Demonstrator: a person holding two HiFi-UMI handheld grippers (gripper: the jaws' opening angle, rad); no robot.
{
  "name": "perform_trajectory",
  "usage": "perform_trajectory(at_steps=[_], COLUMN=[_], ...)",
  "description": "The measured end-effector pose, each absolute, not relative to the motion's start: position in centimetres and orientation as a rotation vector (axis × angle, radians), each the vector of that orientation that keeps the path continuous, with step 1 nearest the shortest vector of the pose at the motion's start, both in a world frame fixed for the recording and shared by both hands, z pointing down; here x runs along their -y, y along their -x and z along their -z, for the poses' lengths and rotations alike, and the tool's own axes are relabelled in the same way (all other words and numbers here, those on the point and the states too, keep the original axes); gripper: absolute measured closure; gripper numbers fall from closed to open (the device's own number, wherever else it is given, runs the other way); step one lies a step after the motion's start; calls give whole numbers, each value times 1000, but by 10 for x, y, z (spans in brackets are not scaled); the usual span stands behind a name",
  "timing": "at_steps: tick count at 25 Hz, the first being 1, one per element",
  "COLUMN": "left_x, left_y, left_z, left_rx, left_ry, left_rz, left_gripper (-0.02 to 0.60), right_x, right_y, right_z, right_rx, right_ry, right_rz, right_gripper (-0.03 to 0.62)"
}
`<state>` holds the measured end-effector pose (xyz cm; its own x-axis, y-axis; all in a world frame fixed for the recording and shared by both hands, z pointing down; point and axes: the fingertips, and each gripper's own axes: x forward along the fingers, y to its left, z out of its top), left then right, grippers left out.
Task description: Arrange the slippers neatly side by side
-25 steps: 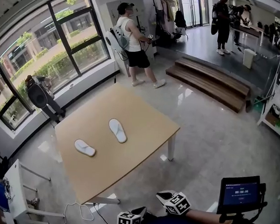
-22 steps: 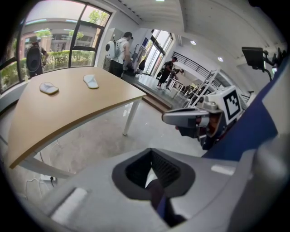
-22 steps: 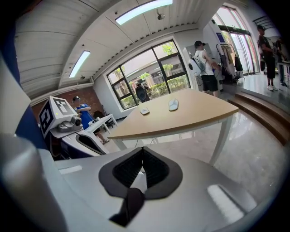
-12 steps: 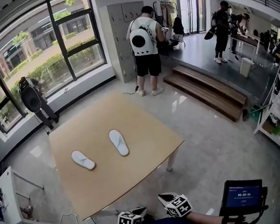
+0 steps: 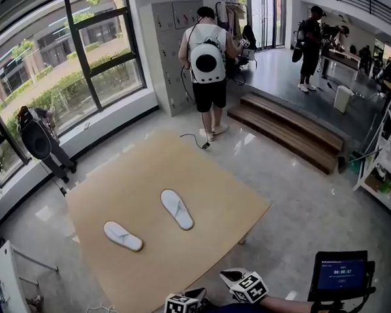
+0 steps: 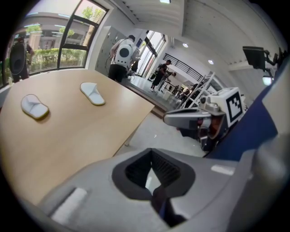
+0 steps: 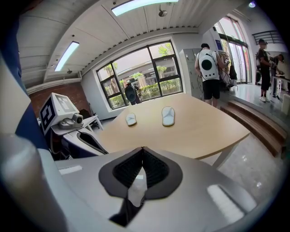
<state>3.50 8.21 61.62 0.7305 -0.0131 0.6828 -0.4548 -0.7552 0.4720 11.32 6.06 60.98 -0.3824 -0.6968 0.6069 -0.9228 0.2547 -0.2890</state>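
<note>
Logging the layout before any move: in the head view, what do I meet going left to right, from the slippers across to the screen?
The nearer slipper → farther slipper → right gripper → small screen. The left gripper overlaps the farther slipper's span, so it is left out.

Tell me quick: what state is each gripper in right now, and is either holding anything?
Left gripper: closed, jaw tips together, holding nothing.
Right gripper: closed, jaw tips together, holding nothing.
</note>
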Motion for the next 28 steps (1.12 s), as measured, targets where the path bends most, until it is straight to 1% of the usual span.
perform_trajectory(at_steps=[3, 7, 17, 28], left_x=[-61, -22, -11, 41], left_y=[-22, 9, 46, 61], left_z=[-638, -651, -660, -660], left_rx=[364, 351, 426, 629], left_ry=[-2295, -2246, -2171, -2103], left_rz=[-890, -843, -774, -745], left_gripper=[578, 578, 578, 578], right_x=[-40, 5, 24, 84], right_y=[-102, -65, -19, -5], right_z=[-620, -632, -638, -639], right_rx=[2172, 2171, 2196, 2297], right_ry=[-1479, -1447, -1277, -1078], right_rz=[-877, -848, -831, -778], right_gripper=[583, 583, 583, 583])
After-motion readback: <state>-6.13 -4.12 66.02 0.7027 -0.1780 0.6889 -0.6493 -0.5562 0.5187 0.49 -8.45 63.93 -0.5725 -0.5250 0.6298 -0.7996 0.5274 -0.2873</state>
